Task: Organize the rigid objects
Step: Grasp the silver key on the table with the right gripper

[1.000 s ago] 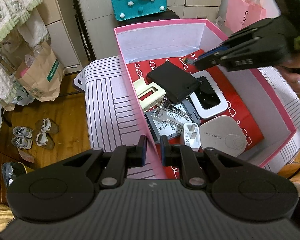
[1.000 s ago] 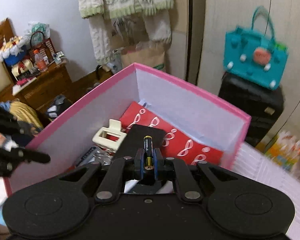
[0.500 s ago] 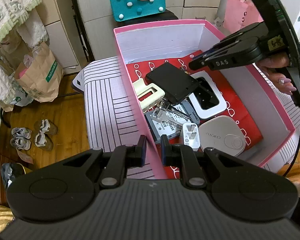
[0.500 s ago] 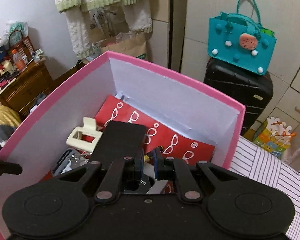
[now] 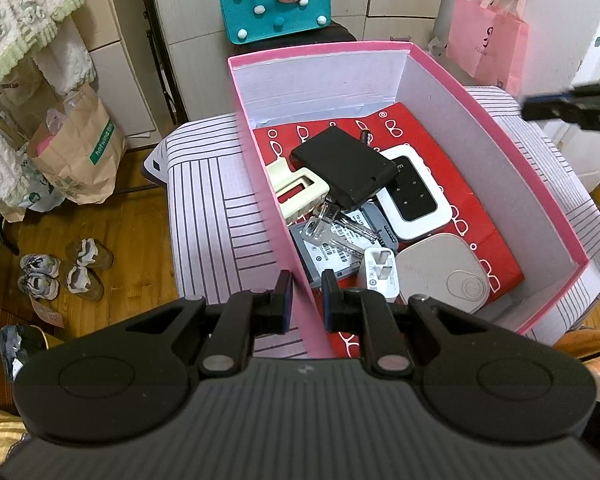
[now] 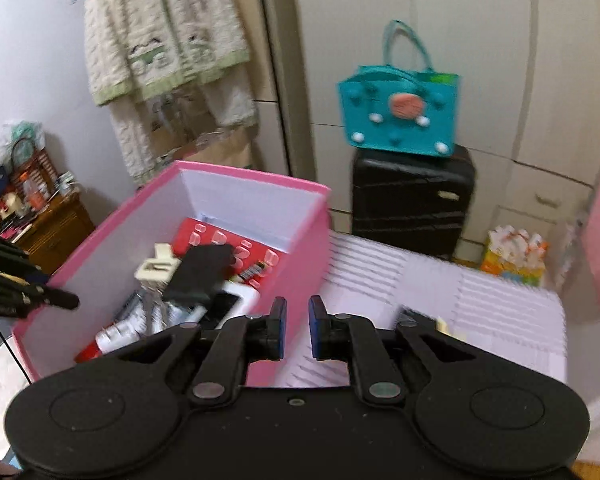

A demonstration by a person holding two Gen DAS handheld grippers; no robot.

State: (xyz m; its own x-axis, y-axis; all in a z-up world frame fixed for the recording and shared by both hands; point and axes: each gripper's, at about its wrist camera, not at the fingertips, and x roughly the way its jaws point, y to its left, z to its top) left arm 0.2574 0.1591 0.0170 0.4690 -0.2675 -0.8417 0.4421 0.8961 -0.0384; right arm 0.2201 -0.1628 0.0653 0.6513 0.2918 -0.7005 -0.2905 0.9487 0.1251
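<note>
The left hand-held gripper (image 5: 304, 300) straddles the pink box's (image 5: 496, 140) near wall, jaws spread, apparently steadying it, while the empty, spread right hand-held gripper (image 6: 297, 330) hovers outside, the battery (image 6: 254, 271) lying inside.

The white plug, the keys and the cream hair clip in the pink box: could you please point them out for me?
Plug (image 5: 381, 275): left wrist view, on its pronged top face.
Keys (image 5: 332, 224): left wrist view, on the clear key heads.
Hair clip (image 5: 300, 188): left wrist view, on its cream upper bar.
</note>
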